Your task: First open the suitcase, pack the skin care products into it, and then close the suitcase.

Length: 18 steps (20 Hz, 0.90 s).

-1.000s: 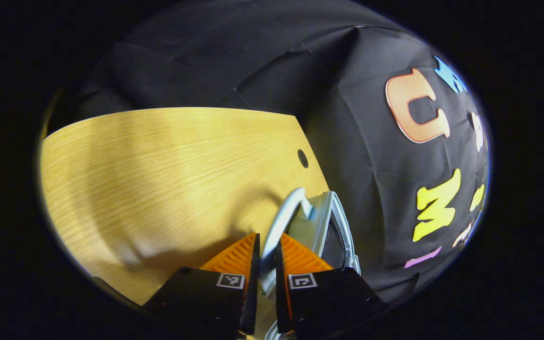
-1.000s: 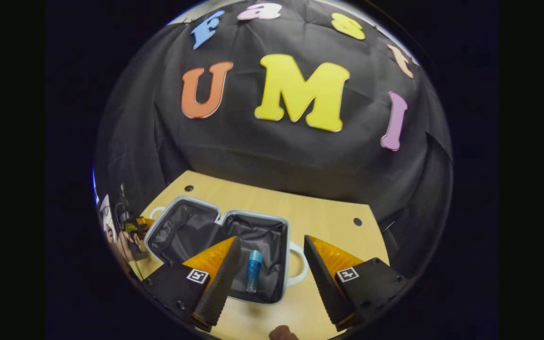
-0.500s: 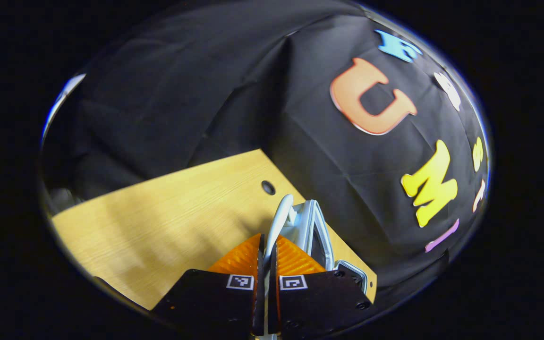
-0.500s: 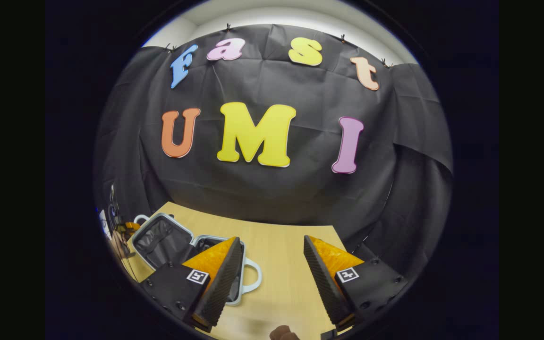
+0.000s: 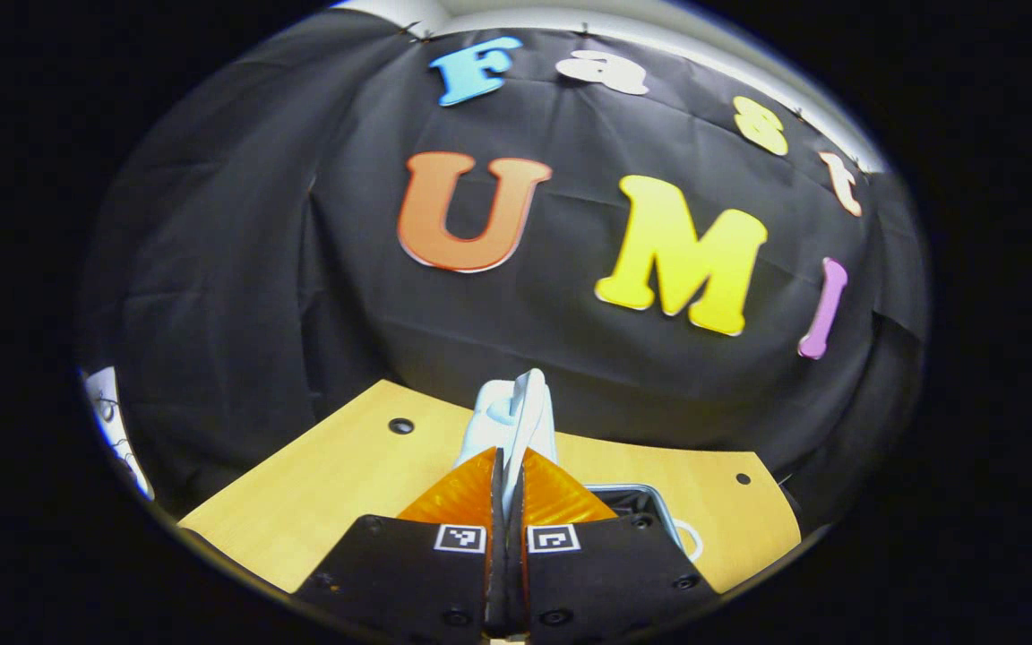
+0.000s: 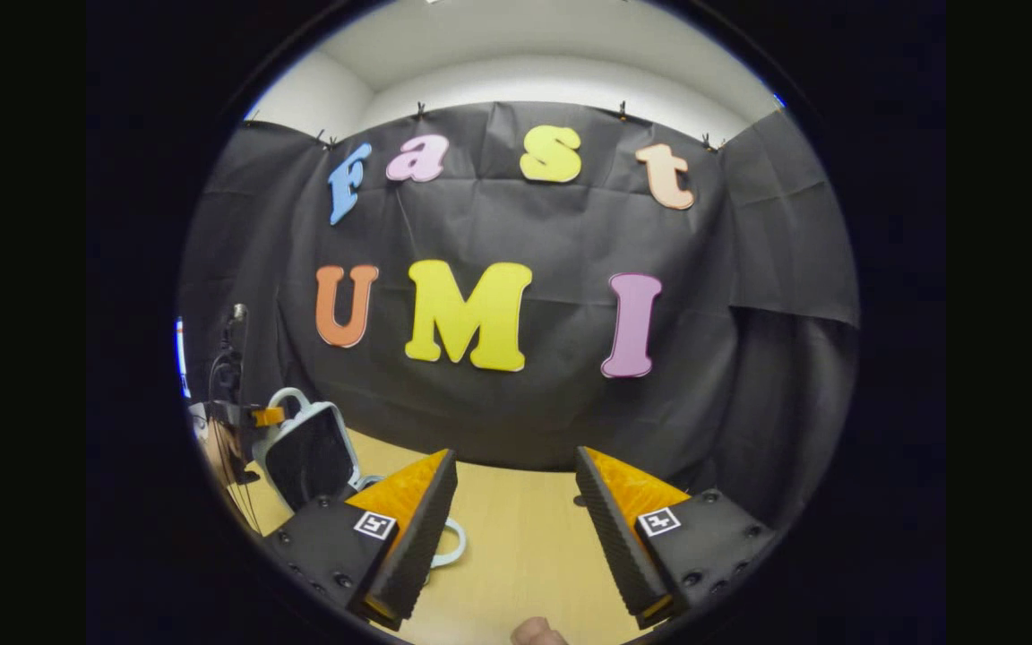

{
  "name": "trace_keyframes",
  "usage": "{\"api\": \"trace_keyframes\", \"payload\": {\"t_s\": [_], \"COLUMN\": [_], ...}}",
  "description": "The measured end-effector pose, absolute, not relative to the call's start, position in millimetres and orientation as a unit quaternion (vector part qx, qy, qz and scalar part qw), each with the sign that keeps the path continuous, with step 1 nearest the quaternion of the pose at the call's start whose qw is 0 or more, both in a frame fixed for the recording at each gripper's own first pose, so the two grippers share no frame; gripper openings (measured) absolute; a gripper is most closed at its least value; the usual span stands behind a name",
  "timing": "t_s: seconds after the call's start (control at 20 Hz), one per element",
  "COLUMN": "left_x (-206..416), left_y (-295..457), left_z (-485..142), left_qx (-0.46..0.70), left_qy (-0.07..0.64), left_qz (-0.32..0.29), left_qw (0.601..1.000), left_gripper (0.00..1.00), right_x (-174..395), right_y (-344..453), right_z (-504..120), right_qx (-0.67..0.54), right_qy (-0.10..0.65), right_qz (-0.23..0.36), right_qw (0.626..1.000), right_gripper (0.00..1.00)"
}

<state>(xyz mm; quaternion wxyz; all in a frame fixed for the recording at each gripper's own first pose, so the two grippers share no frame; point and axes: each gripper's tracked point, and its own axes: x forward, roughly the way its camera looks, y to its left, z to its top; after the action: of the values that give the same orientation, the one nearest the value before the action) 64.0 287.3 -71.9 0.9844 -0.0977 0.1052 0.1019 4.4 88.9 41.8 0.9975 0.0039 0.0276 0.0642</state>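
Two claws: left claw (image 5: pixel 507 466) clamps suitcase lid handle (image 5: pixel 523 408); right claw (image 6: pixel 516 488) spread wide, empty; no legible brand.

Black cloth wall (image 6: pixel 516 233), pale wooden table (image 6: pixel 525 546) — white ceiling (image 6: pixel 552 45)

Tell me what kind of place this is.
Likely a staged recording booth, not a home: black cloth wall clipped up under a white ceiling, a bare wooden table, and a small suitcase held by the left gripper.
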Motion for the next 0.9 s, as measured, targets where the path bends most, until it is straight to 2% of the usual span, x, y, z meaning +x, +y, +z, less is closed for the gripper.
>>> {"api": "trace_keyframes", "payload": {"t_s": [0.2,0.5,0.65,0.9], "left_x": [81.9,109.9,128.6,141.8], "left_y": [204.4,91.8,60.8,30.2], "left_z": [-78.2,-142.7,-183.5,-232.7], "left_qx": [-0.037,0.058,0.108,0.126], "left_qy": [0.11,0.152,0.179,0.215], "left_qz": [0.09,0.036,0.024,0.024], "left_qw": [0.989,0.986,0.978,0.968], "left_gripper": [0.03,0.03,0.03,0.03], "right_x": [-5.6,-7.7,-6.2,0.6], "right_y": [54.5,0.4,-14.5,-31.0], "right_z": [33.8,5.4,-17.1,-48.2], "right_qx": [-0.006,-0.013,-0.016,-0.027], "right_qy": [0.02,0.039,0.062,0.09], "right_qz": [0.075,0.08,0.079,0.076], "right_qw": [0.997,0.996,0.995,0.993], "right_gripper": [0.79,0.8,0.79,0.8]}}
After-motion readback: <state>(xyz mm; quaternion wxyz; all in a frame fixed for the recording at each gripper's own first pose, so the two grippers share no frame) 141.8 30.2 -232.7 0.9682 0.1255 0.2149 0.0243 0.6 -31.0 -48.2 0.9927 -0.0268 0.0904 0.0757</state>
